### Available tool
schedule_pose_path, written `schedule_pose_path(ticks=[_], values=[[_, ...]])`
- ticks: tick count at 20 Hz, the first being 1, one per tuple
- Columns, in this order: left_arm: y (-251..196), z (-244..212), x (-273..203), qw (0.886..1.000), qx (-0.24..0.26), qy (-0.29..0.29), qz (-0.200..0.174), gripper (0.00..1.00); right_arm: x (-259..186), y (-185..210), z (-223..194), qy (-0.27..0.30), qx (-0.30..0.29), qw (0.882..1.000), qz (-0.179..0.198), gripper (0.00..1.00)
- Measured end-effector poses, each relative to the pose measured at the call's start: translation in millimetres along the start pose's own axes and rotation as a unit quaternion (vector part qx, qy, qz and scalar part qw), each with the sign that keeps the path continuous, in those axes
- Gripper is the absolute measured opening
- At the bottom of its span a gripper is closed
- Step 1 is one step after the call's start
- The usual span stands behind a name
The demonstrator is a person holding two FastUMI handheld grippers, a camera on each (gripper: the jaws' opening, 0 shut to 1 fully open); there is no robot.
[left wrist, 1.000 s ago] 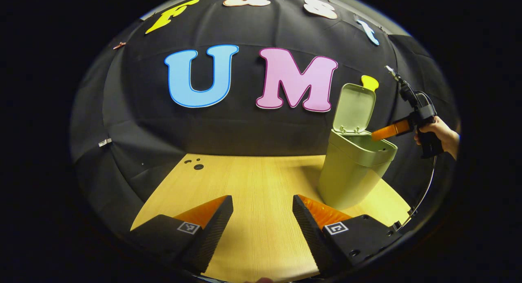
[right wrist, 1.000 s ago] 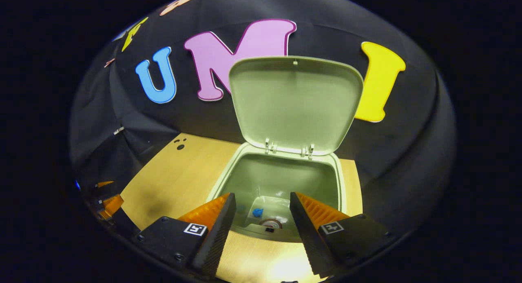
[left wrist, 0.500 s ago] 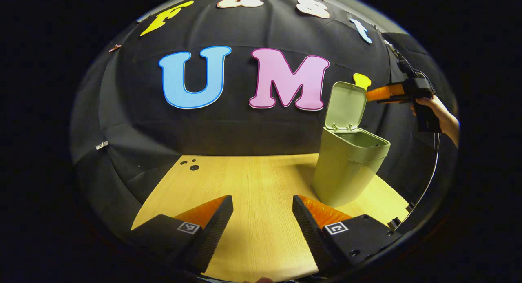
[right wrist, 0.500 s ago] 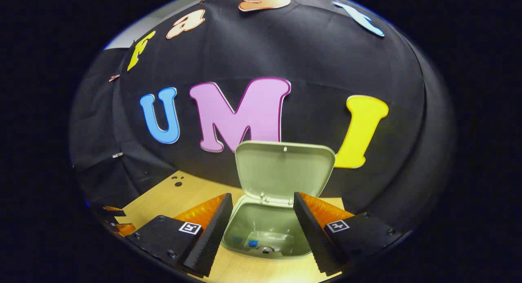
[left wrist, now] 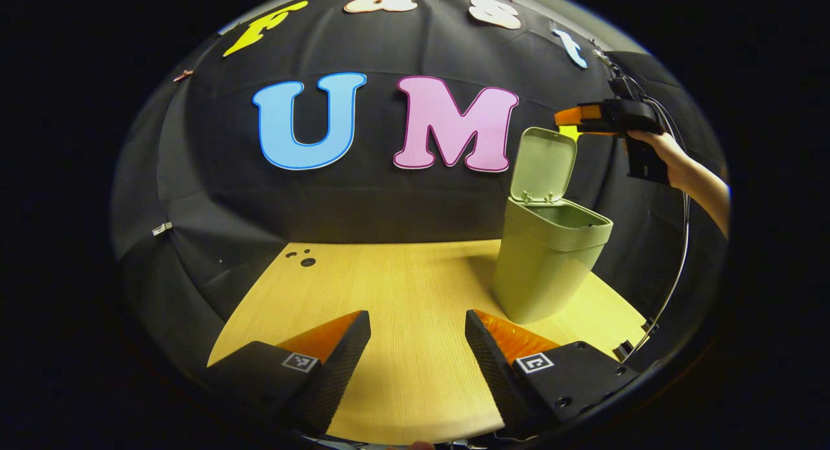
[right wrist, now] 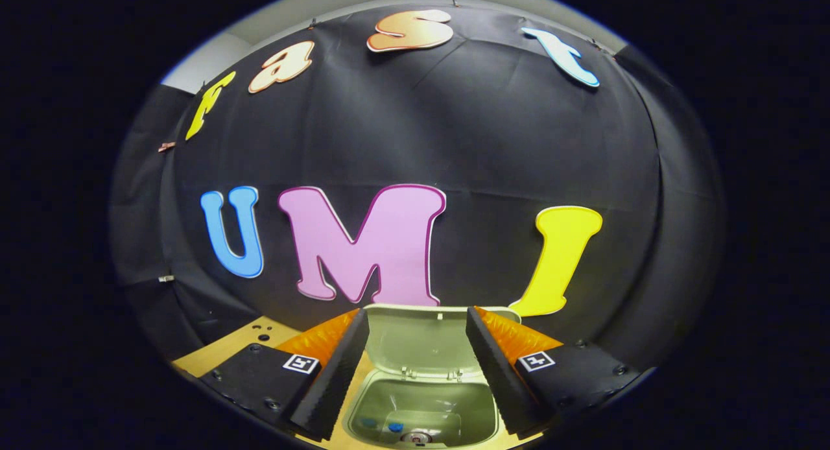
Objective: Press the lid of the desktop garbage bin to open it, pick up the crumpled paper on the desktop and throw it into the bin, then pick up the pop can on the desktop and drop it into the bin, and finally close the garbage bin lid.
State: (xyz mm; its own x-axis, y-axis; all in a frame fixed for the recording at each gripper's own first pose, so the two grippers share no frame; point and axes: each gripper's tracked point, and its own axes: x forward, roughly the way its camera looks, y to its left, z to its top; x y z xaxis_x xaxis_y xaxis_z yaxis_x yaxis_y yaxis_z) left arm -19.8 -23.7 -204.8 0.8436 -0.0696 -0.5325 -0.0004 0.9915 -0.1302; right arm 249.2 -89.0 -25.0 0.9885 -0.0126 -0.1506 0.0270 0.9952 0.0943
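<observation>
Green bin lid up | our right gripper spread above lid, left gripper spread, idle | risk: we push off-centre, bin tips.

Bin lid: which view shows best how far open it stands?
The left gripper view: it shows the bin lid from the side, upright above the bin. The right gripper view shows only its inner face between that hand-held gripper's fingers.
</observation>
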Motion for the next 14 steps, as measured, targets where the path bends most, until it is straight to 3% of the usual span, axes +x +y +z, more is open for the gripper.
schedule_pose_path(ticks=[7, 14], values=[[6, -7, -11, 1.000, -0.003, 0.006, 0.012, 0.95, 43, -23, 6, -0.028, 0.017, 0.999, -0.044, 0.94], [9, -5, -2, 1.000, -0.008, 0.010, 0.015, 0.95, 65, -24, -15, 0.004, 0.004, 0.999, -0.048, 0.96]])
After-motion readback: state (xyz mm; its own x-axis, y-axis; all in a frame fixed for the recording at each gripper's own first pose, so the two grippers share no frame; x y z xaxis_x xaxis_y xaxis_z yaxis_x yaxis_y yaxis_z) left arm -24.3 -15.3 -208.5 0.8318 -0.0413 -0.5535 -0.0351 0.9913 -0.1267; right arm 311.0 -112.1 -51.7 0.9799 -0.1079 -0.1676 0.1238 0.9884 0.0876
